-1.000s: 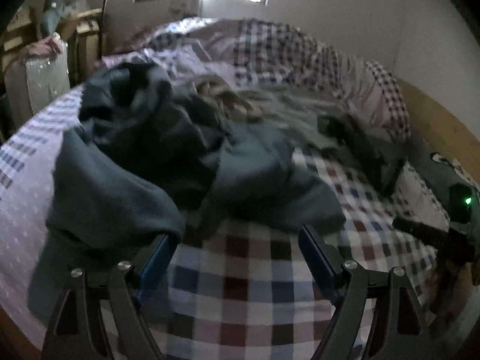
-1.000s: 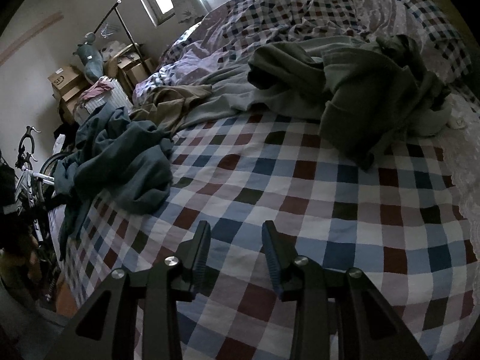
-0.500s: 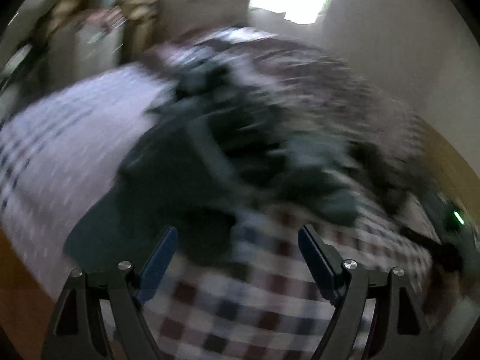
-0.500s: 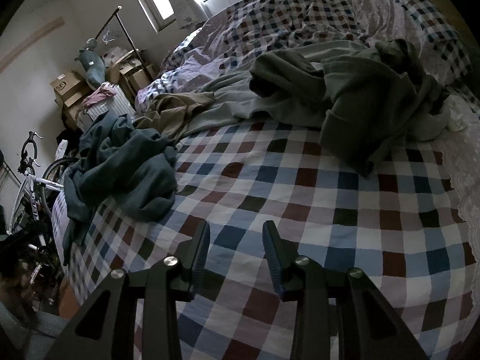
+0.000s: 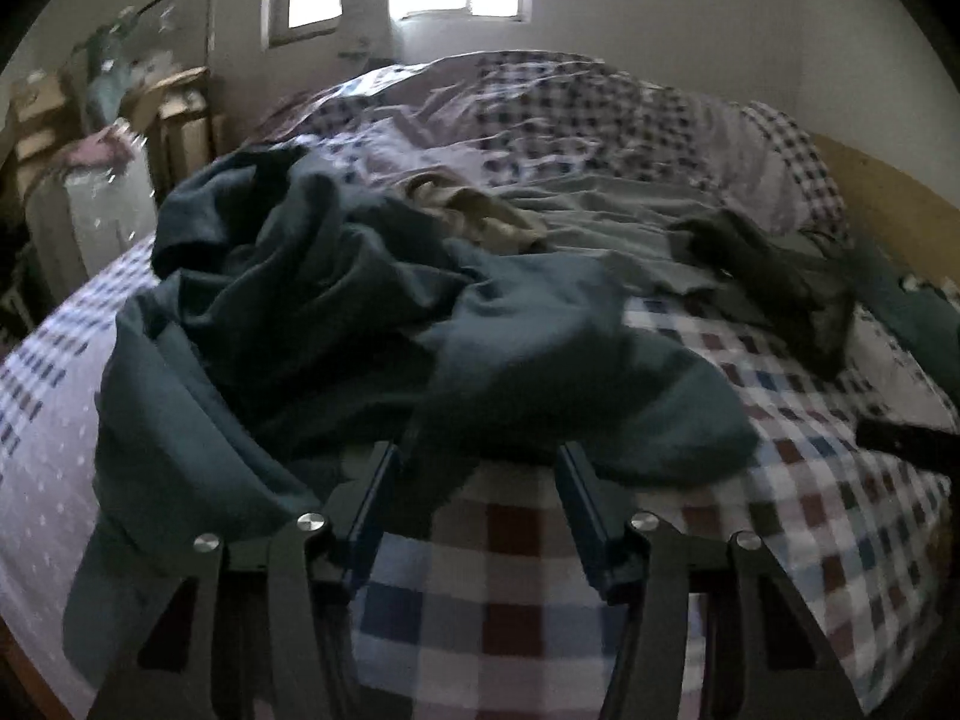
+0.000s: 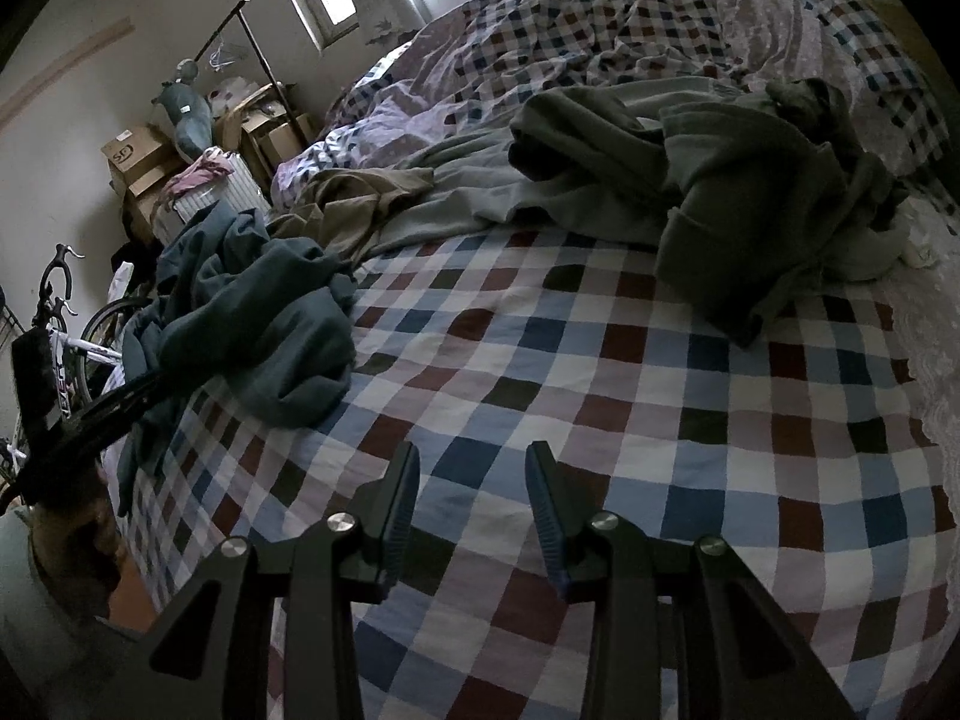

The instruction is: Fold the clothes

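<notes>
A crumpled dark teal garment [image 5: 336,324] lies in a heap on the checked bedspread [image 5: 516,600]; in the right wrist view it sits at the bed's left edge [image 6: 252,324]. My left gripper [image 5: 477,480] is open, its fingertips at the near hem of that garment, a fold hanging between them. A grey-green sweatshirt [image 6: 738,192] lies bunched at the far right, and a tan garment [image 6: 354,192] lies behind the teal one. My right gripper [image 6: 471,480] hovers open over bare bedspread [image 6: 600,372], holding nothing.
A rumpled checked duvet [image 6: 630,30] fills the head of the bed. Left of the bed stand cardboard boxes [image 6: 138,162], a laundry basket [image 6: 210,192] and a bicycle [image 6: 66,324]. The other gripper's dark arm [image 6: 90,420] crosses the left of the right wrist view.
My left gripper swung left and back, moved closer to the teal garment, and its fingers narrowed somewhat. The right gripper barely shifted.
</notes>
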